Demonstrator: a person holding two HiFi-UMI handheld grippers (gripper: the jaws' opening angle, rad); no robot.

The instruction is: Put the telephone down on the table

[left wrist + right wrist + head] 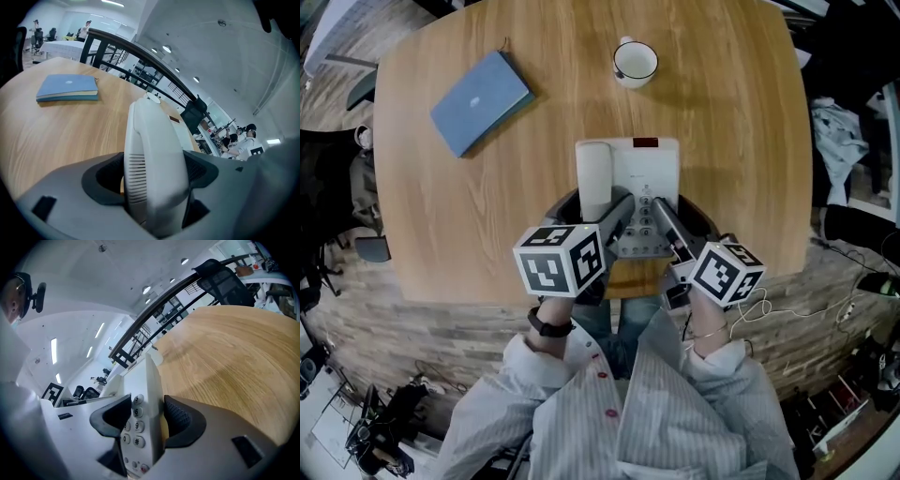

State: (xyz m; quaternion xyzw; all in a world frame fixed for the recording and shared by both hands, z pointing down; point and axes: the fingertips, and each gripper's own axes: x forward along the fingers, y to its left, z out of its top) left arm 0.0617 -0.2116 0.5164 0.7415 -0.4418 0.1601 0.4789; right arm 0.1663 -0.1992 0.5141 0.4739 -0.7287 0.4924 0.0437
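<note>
A white desk telephone, with its handset in the cradle on its left side, is over the near middle of the round wooden table. I cannot tell whether it rests on the wood. My left gripper is shut on the near end of the handset, whose ribbed end fills the gap between the dark pads of that gripper. My right gripper is shut on the telephone's keypad edge, with number keys showing between its pads.
A blue book lies at the far left of the table, also seen in the left gripper view. A white mug stands beyond the telephone. The table's near edge runs just under the grippers. Chairs, cables and clutter ring the table.
</note>
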